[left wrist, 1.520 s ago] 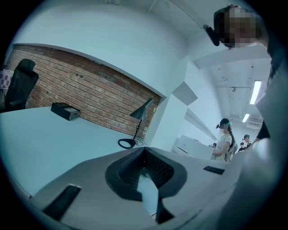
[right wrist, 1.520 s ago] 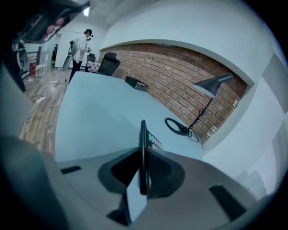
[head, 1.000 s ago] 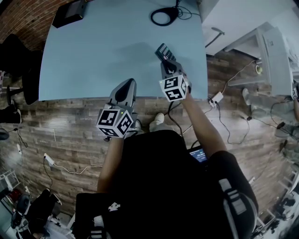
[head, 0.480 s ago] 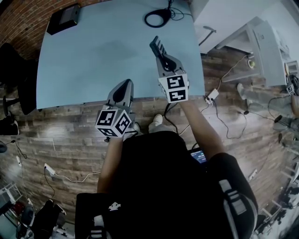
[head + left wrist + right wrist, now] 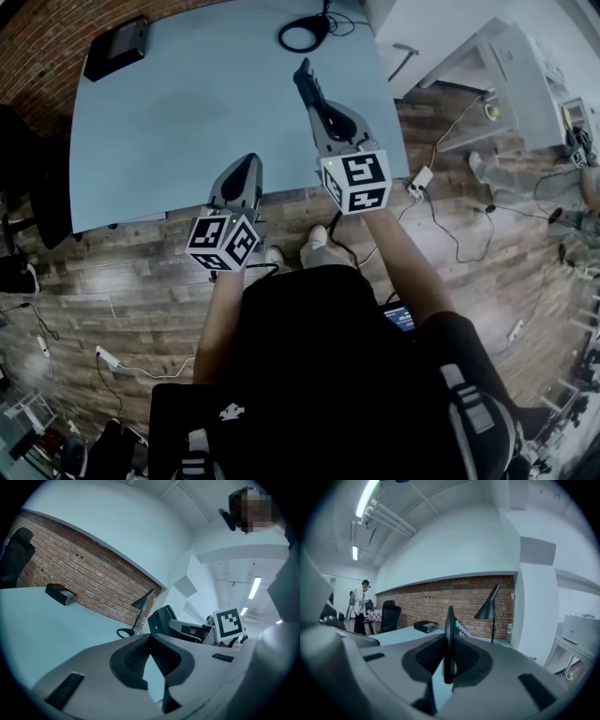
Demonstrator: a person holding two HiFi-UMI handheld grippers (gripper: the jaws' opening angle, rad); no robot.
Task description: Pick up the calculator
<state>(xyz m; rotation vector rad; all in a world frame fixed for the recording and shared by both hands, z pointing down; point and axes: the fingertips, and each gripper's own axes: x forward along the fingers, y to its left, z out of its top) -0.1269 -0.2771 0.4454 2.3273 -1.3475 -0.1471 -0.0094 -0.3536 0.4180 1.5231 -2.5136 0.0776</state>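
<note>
Calculator point(image 5: 307, 82), edge-on, pinched in right claw point(image 5: 325, 112) over blue bench point(image 5: 187, 112); left claw point(image 5: 246, 161) pressed together; key print unreadable.

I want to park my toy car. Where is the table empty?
The blue middle of the table is bare, between the black box at the far left corner and the lamp base far right. It is busier on the right, where the right gripper holds the calculator, and at the near edge by the left gripper.
</note>
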